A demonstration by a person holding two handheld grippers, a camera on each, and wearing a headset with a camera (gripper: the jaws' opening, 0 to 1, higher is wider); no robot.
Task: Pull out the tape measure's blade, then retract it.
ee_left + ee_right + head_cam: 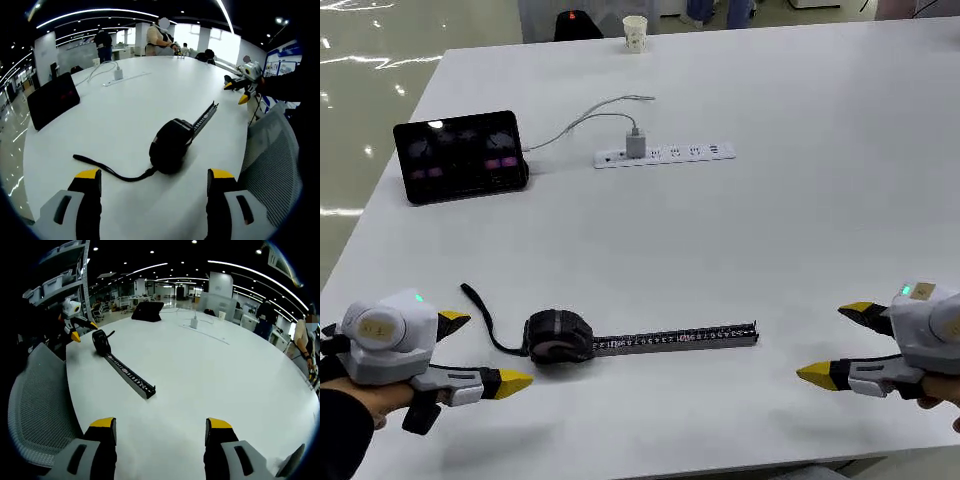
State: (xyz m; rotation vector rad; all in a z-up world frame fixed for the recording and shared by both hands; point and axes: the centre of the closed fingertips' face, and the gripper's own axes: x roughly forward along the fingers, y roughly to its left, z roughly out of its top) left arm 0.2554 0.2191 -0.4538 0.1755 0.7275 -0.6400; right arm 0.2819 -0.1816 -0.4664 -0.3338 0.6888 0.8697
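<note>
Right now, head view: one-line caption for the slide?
Tape measure, blade extended, lies on white table; left gripper and right gripper, both open, flank it without touching.

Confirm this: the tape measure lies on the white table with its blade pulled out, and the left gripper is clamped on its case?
Not clamped. The tape measure lies on the table with its blade out, but the left gripper is open, short of the case, as the left gripper view shows.
</note>
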